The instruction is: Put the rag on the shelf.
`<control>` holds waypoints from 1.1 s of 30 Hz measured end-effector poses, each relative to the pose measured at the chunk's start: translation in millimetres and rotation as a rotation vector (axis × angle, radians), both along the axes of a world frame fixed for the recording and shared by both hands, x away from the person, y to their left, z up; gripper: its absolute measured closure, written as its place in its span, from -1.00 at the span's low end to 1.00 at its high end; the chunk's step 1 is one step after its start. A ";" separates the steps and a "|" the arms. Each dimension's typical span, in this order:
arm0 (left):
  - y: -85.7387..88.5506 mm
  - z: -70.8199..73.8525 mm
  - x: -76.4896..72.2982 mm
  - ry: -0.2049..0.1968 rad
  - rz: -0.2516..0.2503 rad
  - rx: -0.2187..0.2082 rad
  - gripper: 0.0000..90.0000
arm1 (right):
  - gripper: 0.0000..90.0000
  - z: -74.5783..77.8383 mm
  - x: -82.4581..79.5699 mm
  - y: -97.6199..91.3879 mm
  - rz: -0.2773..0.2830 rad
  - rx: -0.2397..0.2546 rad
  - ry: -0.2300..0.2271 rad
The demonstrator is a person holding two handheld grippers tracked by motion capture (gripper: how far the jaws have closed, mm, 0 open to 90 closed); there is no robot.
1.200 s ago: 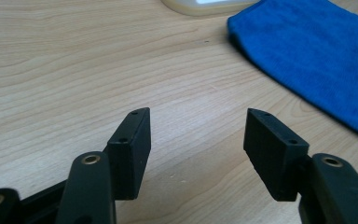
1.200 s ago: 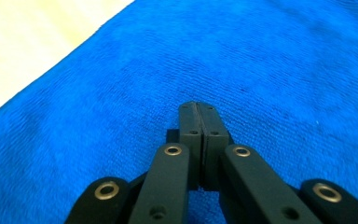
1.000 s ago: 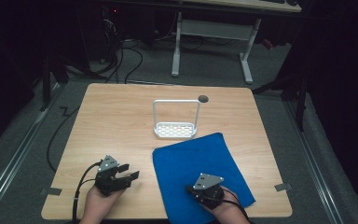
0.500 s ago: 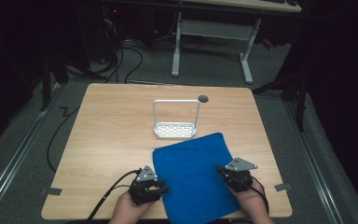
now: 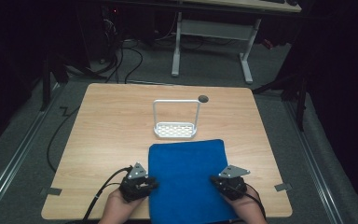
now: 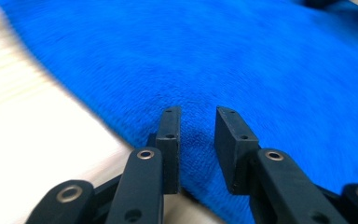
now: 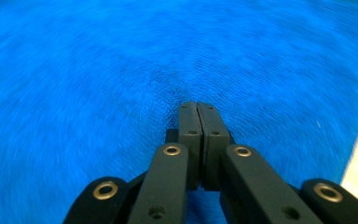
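Looking down from the high view, a blue towel (image 5: 189, 179) lies flat on the near half of the wooden table (image 5: 112, 135), just in front of a white rack (image 5: 175, 120) (the two nearly touch). The left gripper (image 5: 142, 185) sits at the towel's left edge, the right gripper (image 5: 221, 183) over its right part. In the left gripper view, the jaws have just been closing, a gap between them, towel edge beneath. In the right gripper view, the jaws are pressed together above the towel, pinching nothing visible.

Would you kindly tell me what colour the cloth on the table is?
Bright blue cloth; the high view shows it best.
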State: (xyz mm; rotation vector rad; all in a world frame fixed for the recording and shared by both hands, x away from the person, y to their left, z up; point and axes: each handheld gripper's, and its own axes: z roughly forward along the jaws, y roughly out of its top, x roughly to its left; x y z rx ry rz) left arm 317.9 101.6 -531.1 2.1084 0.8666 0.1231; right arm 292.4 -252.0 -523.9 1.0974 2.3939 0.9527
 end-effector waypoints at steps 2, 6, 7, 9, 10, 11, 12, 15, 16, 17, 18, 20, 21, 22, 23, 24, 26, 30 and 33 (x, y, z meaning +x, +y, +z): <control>6.4 0.0 1.9 0.008 0.016 -0.004 0.59 | 0.99 0.4 -0.9 3.7 0.016 0.004 0.007; 26.4 1.5 9.5 0.018 0.079 -0.003 0.51 | 0.84 4.4 2.2 10.1 0.008 0.033 -0.035; 27.8 1.7 12.2 0.016 0.087 -0.011 0.45 | 0.79 4.2 6.4 8.9 -0.009 0.029 -0.047; 26.9 2.0 19.0 0.003 0.098 -0.046 0.38 | 0.68 3.4 17.7 6.5 -0.057 0.025 -0.071; 24.3 2.2 23.9 -0.002 0.099 -0.055 0.35 | 0.66 3.0 24.5 5.5 -0.079 0.022 -0.081; 20.6 2.5 29.1 -0.007 0.105 -0.061 0.32 | 0.64 2.7 32.2 4.2 -0.103 0.022 -0.086; 16.8 2.9 34.6 -0.009 0.105 -0.060 0.30 | 0.61 2.8 39.5 3.7 -0.133 0.015 -0.088; 6.8 1.6 47.3 -0.019 0.109 -0.018 0.31 | 0.63 2.7 55.0 0.0 -0.182 0.019 -0.096; 6.8 1.6 47.3 -0.019 0.109 -0.018 0.37 | 0.64 1.6 58.5 -1.8 -0.197 0.034 -0.089; 4.4 -0.2 51.6 -0.002 0.103 -0.006 0.37 | 0.64 1.6 58.5 -1.8 -0.197 0.034 -0.089; 3.3 -1.1 53.1 -0.008 0.099 -0.009 0.40 | 0.64 0.0 60.7 -2.8 -0.206 0.031 -0.074; 3.5 -1.1 51.2 -0.025 0.102 0.009 0.44 | 0.62 -5.1 58.8 -1.0 -0.199 -0.001 -0.065; 3.5 -1.1 51.2 -0.025 0.102 0.009 0.44 | 0.62 -5.1 58.8 -1.0 -0.199 -0.001 -0.065; 4.1 -0.9 49.1 -0.031 0.102 0.018 0.44 | 0.62 -5.1 57.8 -1.0 -0.192 0.000 -0.065; 7.0 -0.9 44.0 -0.042 0.102 0.027 0.44 | 0.62 -5.1 54.9 -0.2 -0.181 0.009 -0.058; 9.4 -1.0 41.3 -0.043 0.102 0.028 0.44 | 0.62 -5.3 52.7 0.6 -0.176 0.013 -0.057; 11.8 -1.2 38.3 -0.045 0.104 0.027 0.44 | 0.61 -5.5 50.8 1.3 -0.164 0.015 -0.059; 23.4 -1.4 27.2 -0.036 0.083 0.016 0.42 | 0.57 -6.8 39.7 2.5 -0.113 0.038 -0.055; 29.1 -0.5 23.3 -0.004 0.082 0.001 0.42 | 0.55 -6.8 33.8 2.9 -0.088 0.044 -0.050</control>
